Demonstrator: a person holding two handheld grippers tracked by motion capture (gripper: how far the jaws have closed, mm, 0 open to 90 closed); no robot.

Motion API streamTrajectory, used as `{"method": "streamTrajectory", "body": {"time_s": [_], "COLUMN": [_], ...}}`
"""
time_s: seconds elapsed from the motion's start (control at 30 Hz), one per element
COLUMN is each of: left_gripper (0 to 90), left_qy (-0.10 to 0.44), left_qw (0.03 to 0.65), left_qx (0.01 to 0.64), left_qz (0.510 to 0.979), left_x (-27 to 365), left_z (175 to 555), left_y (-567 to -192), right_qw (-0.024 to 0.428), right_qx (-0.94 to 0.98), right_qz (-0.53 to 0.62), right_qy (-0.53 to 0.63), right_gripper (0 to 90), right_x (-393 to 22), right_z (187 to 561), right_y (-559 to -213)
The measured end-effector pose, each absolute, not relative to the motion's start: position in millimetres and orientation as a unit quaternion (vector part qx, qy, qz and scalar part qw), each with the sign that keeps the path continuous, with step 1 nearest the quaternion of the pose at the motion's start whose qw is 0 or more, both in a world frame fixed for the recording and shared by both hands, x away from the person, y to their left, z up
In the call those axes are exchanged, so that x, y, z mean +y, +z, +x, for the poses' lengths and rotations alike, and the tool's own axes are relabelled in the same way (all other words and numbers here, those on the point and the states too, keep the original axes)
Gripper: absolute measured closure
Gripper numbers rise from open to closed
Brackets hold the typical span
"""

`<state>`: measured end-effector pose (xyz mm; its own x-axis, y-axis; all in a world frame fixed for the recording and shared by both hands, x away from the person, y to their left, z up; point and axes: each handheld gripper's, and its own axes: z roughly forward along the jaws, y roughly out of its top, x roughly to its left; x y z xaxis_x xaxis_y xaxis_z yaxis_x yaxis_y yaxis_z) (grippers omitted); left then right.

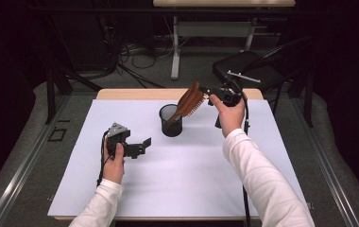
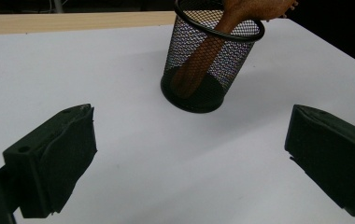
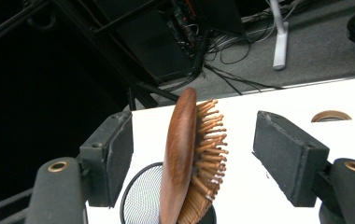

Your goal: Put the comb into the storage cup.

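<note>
A wooden hairbrush (image 1: pixel 190 100) stands tilted in a black mesh cup (image 1: pixel 171 120) at the table's centre back, handle down inside the cup, head leaning up and to the right. My right gripper (image 1: pixel 205 92) hovers at the brush head; in the right gripper view the brush (image 3: pixel 180 149) stands between the open jaws with a gap on each side, above the cup (image 3: pixel 140 196). My left gripper (image 1: pixel 144 144) rests low at the left, open and holding nothing. From the left gripper view (image 2: pixel 189 154) it faces the cup (image 2: pixel 199 100) and the brush handle (image 2: pixel 203 51).
A white sheet (image 1: pixel 192 179) covers the table, with a wooden edge along the back. Behind the table are a black chair (image 1: pixel 248 66), a white desk leg (image 1: pixel 175 47) and cables on the floor.
</note>
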<state>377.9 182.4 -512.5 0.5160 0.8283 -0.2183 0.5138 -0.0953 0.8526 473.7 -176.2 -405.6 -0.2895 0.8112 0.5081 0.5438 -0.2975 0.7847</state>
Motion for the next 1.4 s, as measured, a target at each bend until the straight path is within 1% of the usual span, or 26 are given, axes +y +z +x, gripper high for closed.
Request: {"method": "streamTrajectory", "body": {"time_s": [0.2,0.27,0.33,0.37,0.4,0.43,0.5,0.57,0.7,0.77,0.97,1.17,1.23,1.3,1.4], "left_gripper": [2.3,2.3,2.3,2.3,2.3,2.3,2.2,2.2,2.3,2.2,2.3,2.2,2.3,2.3,2.2], "left_qy": [0.162,0.163,0.163,0.163,0.163,0.163,0.163,0.163,0.164,0.163,0.164,0.163,0.162,0.162,0.162], "left_qw": [0.486,0.486,0.486,0.486,0.485,0.484,0.484,0.484,0.484,0.484,0.484,0.482,0.482,0.482,0.483], "left_qx": [0.464,0.464,0.465,0.464,0.464,0.464,0.463,0.463,0.464,0.464,0.463,0.464,0.464,0.464,0.464], "left_qz": [0.723,0.722,0.722,0.722,0.723,0.724,0.724,0.725,0.724,0.724,0.725,0.725,0.725,0.725,0.725], "left_x": [181.9,182.1,182.3,182.2,182.0,181.9,181.4,181.4,181.7,181.4,180.8,180.6,180.4,180.3,180.1], "left_z": [377.6,377.6,377.7,377.8,377.8,377.8,377.6,377.6,377.5,377.4,377.5,377.5,377.6,377.5,377.3], "left_y": [-512.4,-512.3,-512.5,-512.6,-512.7,-512.7,-512.8,-512.8,-512.7,-512.7,-513.0,-513.5,-513.7,-513.7,-513.6], "right_qw": [0.114,0.128,0.142,0.153,0.160,0.159,0.145,0.147,0.142,0.149,0.149,0.122,0.124,0.123,0.122], "right_qx": [0.588,0.595,0.594,0.593,0.597,0.599,0.599,0.601,0.599,0.598,0.610,0.612,0.615,0.616,0.620], "right_qz": [0.577,0.572,0.581,0.585,0.584,0.584,0.581,0.576,0.567,0.565,0.554,0.542,0.535,0.532,0.527], "right_qy": [0.556,0.551,0.537,0.532,0.526,0.525,0.532,0.535,0.547,0.549,0.546,0.564,0.565,0.567,0.568], "right_gripper": [28.0,27.3,22.8,24.4,29.7,33.8,33.1,33.1,29.8,30.2,31.8,32.6,33.0,35.3,35.4], "right_x": [-184.2,-187.5,-188.8,-189.0,-190.3,-191.8,-195.1,-197.4,-201.9,-203.5,-207.4,-208.8,-208.2,-207.6,-206.6], "right_z": [467.0,464.7,462.7,462.0,460.9,459.6,457.6,455.0,448.8,445.1,437.5,430.4,428.2,426.8,425.0], "right_y": [-400.4,-398.5,-396.8,-396.8,-396.7,-396.3,-396.2,-395.4,-393.9,-393.8,-396.3,-399.0,-399.4,-399.9,-400.4]}}
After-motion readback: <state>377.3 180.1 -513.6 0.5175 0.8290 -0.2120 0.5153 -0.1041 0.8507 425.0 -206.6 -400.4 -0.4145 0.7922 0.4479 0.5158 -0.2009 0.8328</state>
